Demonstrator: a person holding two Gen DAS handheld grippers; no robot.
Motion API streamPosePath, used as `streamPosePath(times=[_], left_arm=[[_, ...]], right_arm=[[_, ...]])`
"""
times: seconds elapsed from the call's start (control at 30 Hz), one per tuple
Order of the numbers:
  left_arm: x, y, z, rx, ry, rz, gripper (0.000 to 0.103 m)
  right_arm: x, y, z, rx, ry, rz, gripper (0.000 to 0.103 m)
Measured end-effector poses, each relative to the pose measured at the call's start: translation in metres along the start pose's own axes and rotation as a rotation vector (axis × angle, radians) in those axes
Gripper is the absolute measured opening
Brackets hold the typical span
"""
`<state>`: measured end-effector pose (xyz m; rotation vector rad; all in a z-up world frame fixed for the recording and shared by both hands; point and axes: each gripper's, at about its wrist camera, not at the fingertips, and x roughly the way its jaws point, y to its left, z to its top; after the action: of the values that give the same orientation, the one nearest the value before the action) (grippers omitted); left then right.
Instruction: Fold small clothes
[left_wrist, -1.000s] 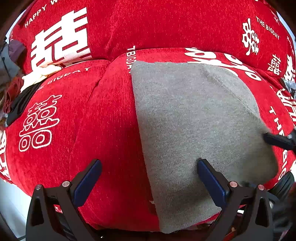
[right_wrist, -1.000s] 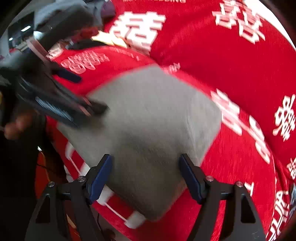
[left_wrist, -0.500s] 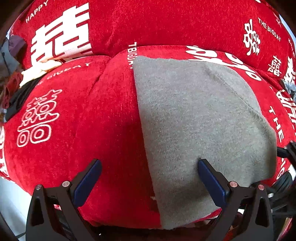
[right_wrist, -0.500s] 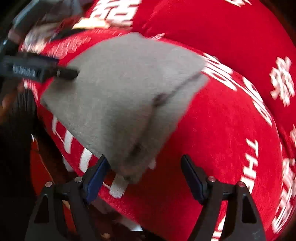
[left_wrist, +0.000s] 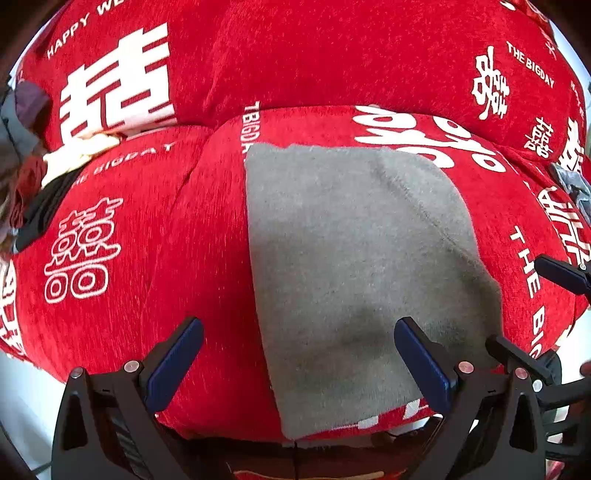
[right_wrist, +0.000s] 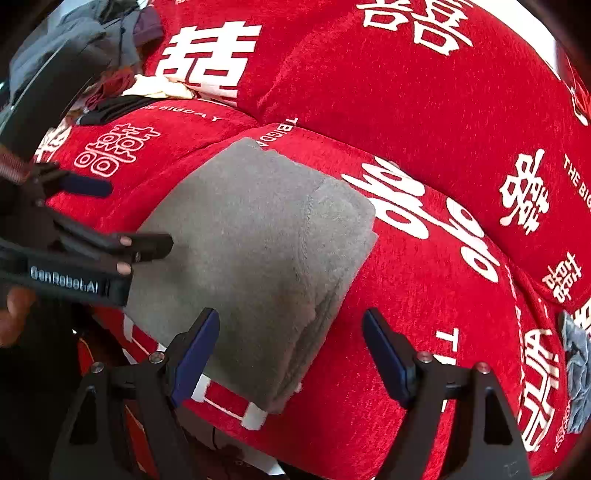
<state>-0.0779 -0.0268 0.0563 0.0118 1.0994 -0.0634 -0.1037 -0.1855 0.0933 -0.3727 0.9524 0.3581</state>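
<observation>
A folded grey garment (left_wrist: 354, 266) lies flat on the red sofa seat (left_wrist: 129, 229); it also shows in the right wrist view (right_wrist: 258, 258) with stacked folded edges on its right side. My left gripper (left_wrist: 299, 354) is open and empty, over the garment's near left edge. In the right wrist view the left gripper (right_wrist: 122, 218) hovers at the garment's left side. My right gripper (right_wrist: 288, 347) is open and empty, just above the garment's near right corner. One of its fingers (left_wrist: 557, 273) shows at the right of the left wrist view.
The sofa has a red cover with white lettering and a backrest (left_wrist: 332, 55). A pile of mixed clothes (right_wrist: 110, 74) lies at the far left of the seat. A small grey-blue cloth (right_wrist: 576, 369) lies at the right. The seat's front edge (right_wrist: 251, 410) is close below.
The right gripper has swung back to the right, clear of the garment's corner. The garment lies flat. The left gripper has hardly moved.
</observation>
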Motion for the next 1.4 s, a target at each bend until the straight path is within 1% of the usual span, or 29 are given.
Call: streamPosePath(times=[0.13,0.23,0.27,0.3,0.4,0.43,0.73,1.2,1.4], left_arm=[[0.003,0.003,-0.003,-0.027,0.018,-0.004,0.103],[0.001,0.003,-0.006,-0.066,-0.010,0.056,0.103],[0.001,0.004,-0.006,-0.075,-0.020,0.065,0.103],[0.000,0.005,-0.007,-0.081,-0.024,0.065,0.103],[0.009,0.004,-0.008,-0.058,0.040,0.042,0.103],[0.011,0.003,-0.009,-0.056,0.045,0.044,0.103],[0.011,0.004,-0.011,-0.041,0.032,0.050,0.103],[0.017,0.009,-0.008,-0.042,0.046,0.020,0.103],[0.020,0.016,-0.006,-0.046,0.052,0.007,0.103]], right_arm=[[0.004,-0.001,0.002,0.032,0.027,-0.011,0.082],[0.007,-0.003,0.001,0.042,0.041,-0.024,0.082],[0.008,-0.003,0.001,0.044,0.045,-0.025,0.082],[0.009,-0.004,0.001,0.048,0.047,-0.025,0.082],[0.011,-0.005,0.001,0.054,0.055,-0.025,0.082],[0.012,-0.004,0.001,0.053,0.056,-0.026,0.082],[0.014,-0.001,0.004,0.048,0.065,-0.032,0.082],[0.020,-0.001,0.011,0.037,0.084,-0.042,0.082],[0.021,-0.004,0.016,0.040,0.092,-0.055,0.082]])
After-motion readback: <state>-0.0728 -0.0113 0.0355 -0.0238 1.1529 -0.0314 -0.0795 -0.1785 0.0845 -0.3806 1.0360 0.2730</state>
